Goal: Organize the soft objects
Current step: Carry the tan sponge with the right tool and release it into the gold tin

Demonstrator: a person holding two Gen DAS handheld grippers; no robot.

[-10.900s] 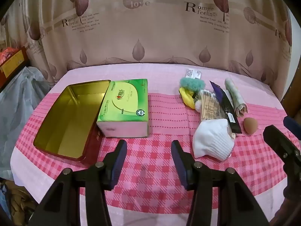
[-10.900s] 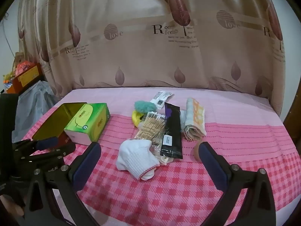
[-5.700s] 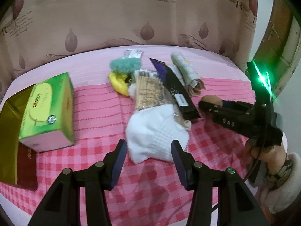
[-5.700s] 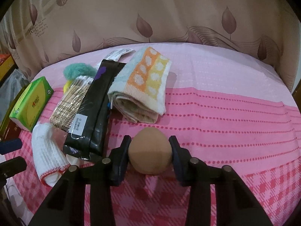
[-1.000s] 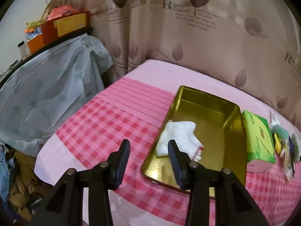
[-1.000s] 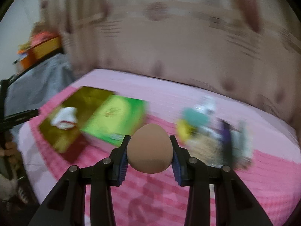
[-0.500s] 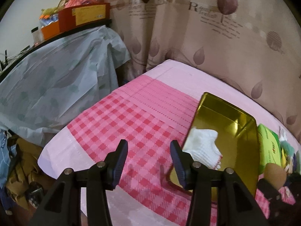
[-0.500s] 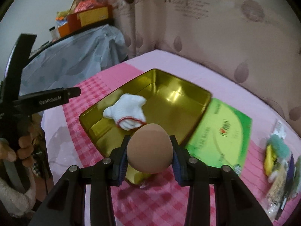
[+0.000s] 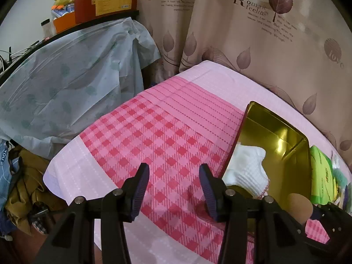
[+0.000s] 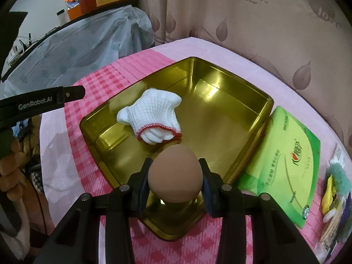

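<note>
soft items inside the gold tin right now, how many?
1: the white glove lies on the tin floor. The beige sponge is in the right hand-held gripper, above the tin.

The right gripper (image 10: 175, 177) is clamped on a brown egg-shaped sponge (image 10: 175, 173), one finger pressed to each side of it, narrow end pointing away. It hangs above the near corner of the gold tin (image 10: 220, 83). The left gripper (image 9: 173, 186) sits further left with its jaws spread and nothing between them, fingers (image 9: 140, 183) pointing over the pink checked surface (image 9: 154, 136) just left of the tin. From the right wrist view its black body reaches in from the left edge, with the person's left hand (image 10: 11, 171) below it.
</note>
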